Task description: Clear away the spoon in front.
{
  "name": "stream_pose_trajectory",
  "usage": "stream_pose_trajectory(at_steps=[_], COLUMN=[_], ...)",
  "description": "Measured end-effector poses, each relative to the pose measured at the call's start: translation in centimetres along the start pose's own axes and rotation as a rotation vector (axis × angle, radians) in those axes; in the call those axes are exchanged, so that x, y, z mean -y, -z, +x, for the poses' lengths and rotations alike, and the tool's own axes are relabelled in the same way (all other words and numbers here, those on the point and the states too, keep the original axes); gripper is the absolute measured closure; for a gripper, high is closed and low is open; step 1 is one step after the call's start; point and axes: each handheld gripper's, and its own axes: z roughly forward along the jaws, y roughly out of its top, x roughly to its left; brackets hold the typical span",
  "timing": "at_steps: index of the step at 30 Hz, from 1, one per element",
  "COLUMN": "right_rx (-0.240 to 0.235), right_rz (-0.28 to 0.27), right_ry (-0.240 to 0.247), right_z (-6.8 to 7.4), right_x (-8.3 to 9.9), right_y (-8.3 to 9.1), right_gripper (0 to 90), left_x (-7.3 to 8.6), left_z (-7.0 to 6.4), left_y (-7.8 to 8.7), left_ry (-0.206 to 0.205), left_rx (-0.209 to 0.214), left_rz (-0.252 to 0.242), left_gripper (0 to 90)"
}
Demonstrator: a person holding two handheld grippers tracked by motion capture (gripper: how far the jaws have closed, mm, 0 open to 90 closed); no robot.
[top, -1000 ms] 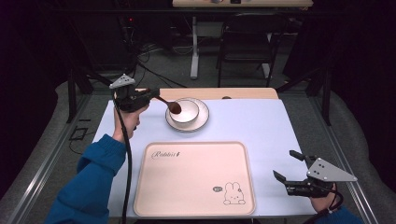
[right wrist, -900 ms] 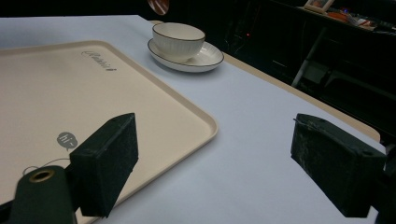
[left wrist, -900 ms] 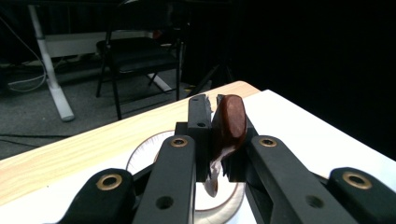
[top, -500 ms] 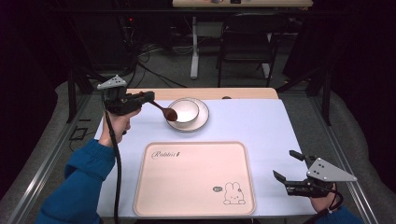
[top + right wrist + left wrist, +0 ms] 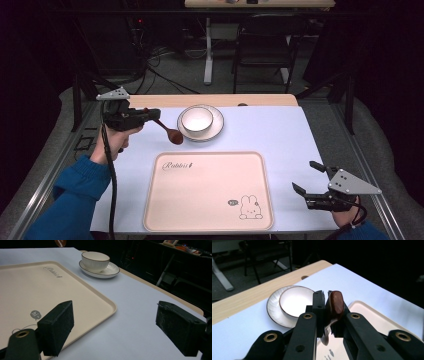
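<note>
1. My right claw (image 5: 312, 192) rests wide open and empty at the near right corner of the worktop (image 5: 280, 130).
2. The tray (image 5: 210, 192) in front of me is bare, so nothing is set there yet.
3. My left claw (image 5: 150, 114) is clamped on the wooden spoon (image 5: 170, 132), held in the air just left of the bowl (image 5: 196, 120) on its saucer (image 5: 216, 127); setting it down is left.

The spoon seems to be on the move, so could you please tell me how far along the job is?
Done: the spoon is out of the bowl and clamped in the left gripper, held left of the saucer. In hand: it is being carried, off the table. Left: setting it down, perhaps on the tray, which has nothing on it yet. The right gripper waits open beside the tray; bowl and saucer look untouched.
</note>
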Motion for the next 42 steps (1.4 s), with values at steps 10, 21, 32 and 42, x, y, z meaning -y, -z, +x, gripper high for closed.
stream_pose_trajectory(at_steps=[10,21,32,42], right_rx=[-0.001,0.001,0.001,-0.002], right_rz=[0.001,0.004,0.005,0.009], right_ry=[0.0,0.003,0.004,0.003], right_z=[0.0,0.1,0.1,0.1], right_x=[0.0,0.0,0.0,0.0], right_y=[0.0,0.0,0.0,0.0], right_gripper=[14.0,14.0,14.0,14.1], left_x=[0.7,1.6,2.9,4.5], left_z=[-0.8,-1.3,-1.6,-1.4], left_y=[0.8,1.5,0.9,-0.5], left_ry=[-0.029,-0.055,-0.072,-0.068], left_rx=[0.041,0.074,0.123,0.188], left_rz=[0.09,0.179,0.283,0.4], left_gripper=[84.3,84.3,84.3,84.2])
